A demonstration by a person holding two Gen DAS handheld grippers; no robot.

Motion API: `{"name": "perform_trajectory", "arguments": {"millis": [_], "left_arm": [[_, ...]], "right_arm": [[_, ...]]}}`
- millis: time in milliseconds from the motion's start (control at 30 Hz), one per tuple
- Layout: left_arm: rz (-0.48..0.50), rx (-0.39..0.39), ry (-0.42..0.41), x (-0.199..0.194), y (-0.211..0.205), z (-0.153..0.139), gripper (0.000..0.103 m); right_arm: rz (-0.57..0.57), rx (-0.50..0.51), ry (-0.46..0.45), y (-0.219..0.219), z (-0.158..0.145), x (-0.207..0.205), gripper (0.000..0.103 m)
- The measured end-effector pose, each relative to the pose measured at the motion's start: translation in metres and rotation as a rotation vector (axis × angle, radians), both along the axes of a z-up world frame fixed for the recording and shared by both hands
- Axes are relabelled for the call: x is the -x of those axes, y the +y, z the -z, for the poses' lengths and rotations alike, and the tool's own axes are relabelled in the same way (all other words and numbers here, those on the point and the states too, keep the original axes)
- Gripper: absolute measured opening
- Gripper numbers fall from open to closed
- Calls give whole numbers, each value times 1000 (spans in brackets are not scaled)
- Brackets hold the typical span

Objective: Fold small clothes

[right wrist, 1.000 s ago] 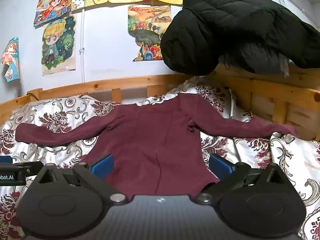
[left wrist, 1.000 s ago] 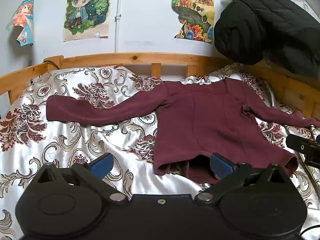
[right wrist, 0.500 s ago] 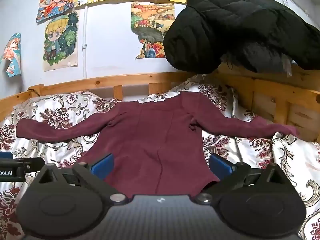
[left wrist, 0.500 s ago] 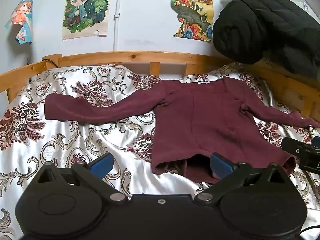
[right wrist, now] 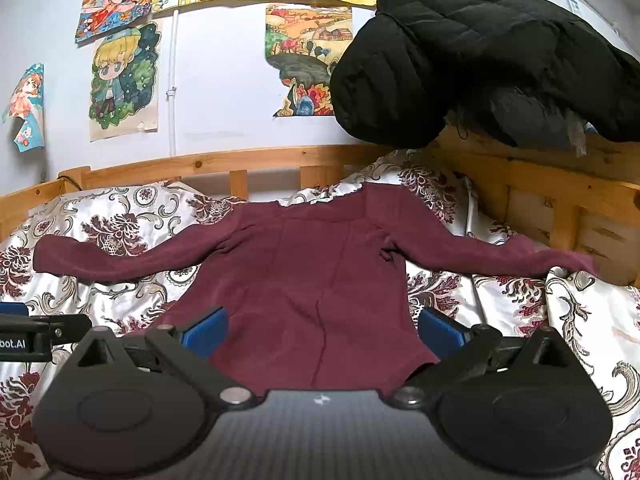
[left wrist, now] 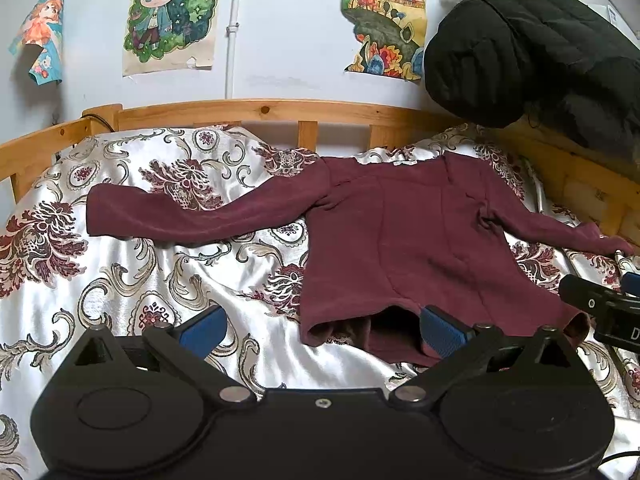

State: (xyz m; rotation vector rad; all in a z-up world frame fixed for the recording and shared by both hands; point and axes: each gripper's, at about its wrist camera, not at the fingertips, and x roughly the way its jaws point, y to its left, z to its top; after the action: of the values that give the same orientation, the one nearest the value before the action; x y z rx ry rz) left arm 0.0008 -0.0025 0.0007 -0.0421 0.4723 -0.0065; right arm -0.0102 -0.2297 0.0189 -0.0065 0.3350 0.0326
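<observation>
A maroon long-sleeved top point(left wrist: 404, 240) lies flat on the bed, both sleeves spread out, hem nearest me; it also shows in the right wrist view point(right wrist: 312, 280). My left gripper point(left wrist: 322, 330) is open and empty just before the hem's left corner, its right pad point(left wrist: 440, 330) over the hem opening. My right gripper point(right wrist: 322, 330) is open and empty, hovering over the lower part of the top's body. Each gripper shows at the edge of the other's view.
The bed has a white floral satin cover point(left wrist: 120, 280) and a wooden rail point(left wrist: 260, 110) at the back and right. A black padded jacket point(right wrist: 480, 52) hangs over the right rail. Posters hang on the wall.
Both grippers have drifted slightly; the top sits a little lower and nearer in the right view. The jaws stay open and the top has not been touched.
</observation>
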Motion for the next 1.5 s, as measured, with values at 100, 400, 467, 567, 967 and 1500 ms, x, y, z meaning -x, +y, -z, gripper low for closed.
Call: {"name": "perform_trajectory", "arguments": {"millis": [100,400,467,567,967,1500], "left_arm": [[1,2,2,0,1,1,102],[5,1,6,-1,1,1,102],[7,1,8,-1,1,2,102],[7,1,8,0,1,2,102],[7,0,10,-1,1,3,102],[19,-13,31,0,0,5,102]], "right_arm": [[1,-1,0,0,0,0,103],[3,-6,2,0,1,0,103],[3,-9,5,0,0,0,103],[7,-16,9,-1,1,-1,103],[9,-17,11,-1,1,-1,103],[21,15,29,4,3,-2,103]]}}
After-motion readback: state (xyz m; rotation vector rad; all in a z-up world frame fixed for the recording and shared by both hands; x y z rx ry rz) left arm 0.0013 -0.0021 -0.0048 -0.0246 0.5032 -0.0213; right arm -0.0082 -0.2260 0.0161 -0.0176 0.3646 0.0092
